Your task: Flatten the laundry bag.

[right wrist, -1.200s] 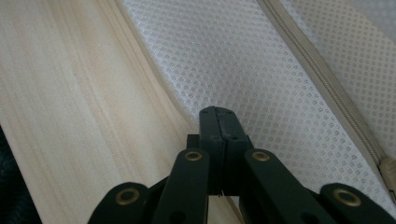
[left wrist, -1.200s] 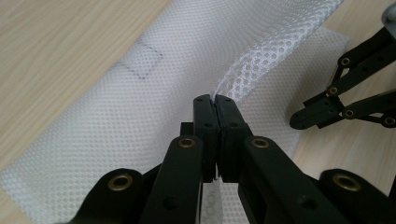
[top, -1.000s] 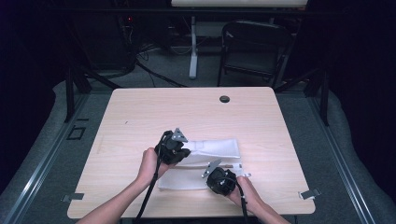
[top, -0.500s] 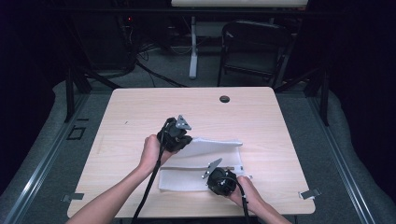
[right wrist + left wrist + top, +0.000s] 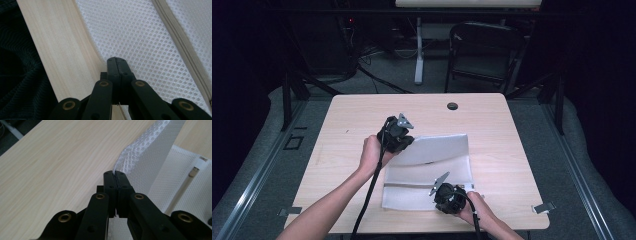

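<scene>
A dark room with cables and a folding chair (image 5: 484,55) lies beyond a light wooden table (image 5: 352,120), which fills the middle of the high view. Near the table's far edge sits a small dark round grommet (image 5: 452,106).

On the table's near middle lies a white mesh bag (image 5: 427,175), the largest thing on it. Its near layer rests flat, reaching almost to the near edge, while its far-left corner is raised off the wood so that the upper layer stands as a sloping flap (image 5: 437,147) over the rest. A zipper (image 5: 180,37) runs along the bag, showing as a beige strip in the right gripper view and as a pale band with a white end (image 5: 200,163) in the left gripper view.

The left gripper (image 5: 404,145), in the person's left hand (image 5: 372,152), sits at the bag's far-left corner. In the left gripper view its jaws are pressed together with the lifted mesh edge (image 5: 130,155) pinched between them.

The right gripper (image 5: 443,186), in the right hand (image 5: 474,207), sits at the bag's near edge, right of middle. In the right gripper view (image 5: 117,61) its jaws are closed tight right at the mesh's edge, where it meets the wood; whether fabric is caught between them I cannot tell.
</scene>
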Tool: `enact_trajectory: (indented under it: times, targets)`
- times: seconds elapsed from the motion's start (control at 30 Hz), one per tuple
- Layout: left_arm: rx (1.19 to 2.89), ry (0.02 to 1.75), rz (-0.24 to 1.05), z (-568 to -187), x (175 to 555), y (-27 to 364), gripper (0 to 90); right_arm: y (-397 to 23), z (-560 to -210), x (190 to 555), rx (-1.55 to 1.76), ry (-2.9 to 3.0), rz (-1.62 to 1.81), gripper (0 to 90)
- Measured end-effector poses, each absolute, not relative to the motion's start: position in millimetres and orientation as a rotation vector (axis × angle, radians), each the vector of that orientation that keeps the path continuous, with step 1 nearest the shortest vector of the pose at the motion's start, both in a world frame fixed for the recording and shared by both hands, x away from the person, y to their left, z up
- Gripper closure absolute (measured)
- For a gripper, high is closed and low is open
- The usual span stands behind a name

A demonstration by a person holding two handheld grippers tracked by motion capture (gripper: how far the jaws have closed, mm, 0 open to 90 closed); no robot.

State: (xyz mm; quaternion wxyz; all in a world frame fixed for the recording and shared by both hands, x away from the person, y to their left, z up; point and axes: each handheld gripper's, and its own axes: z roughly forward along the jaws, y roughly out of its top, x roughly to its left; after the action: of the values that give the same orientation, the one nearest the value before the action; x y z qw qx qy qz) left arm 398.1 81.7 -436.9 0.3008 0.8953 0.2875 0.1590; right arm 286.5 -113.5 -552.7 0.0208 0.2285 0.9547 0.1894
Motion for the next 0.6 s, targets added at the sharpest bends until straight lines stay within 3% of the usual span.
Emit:
enact_trajectory:
  times: [0.6]
  targets:
    - [2.408,0.789,0.533,-431.3,429.8,63.2,89.0,-116.0,-551.5,280.0,0.713,3.008,0.586,90.0]
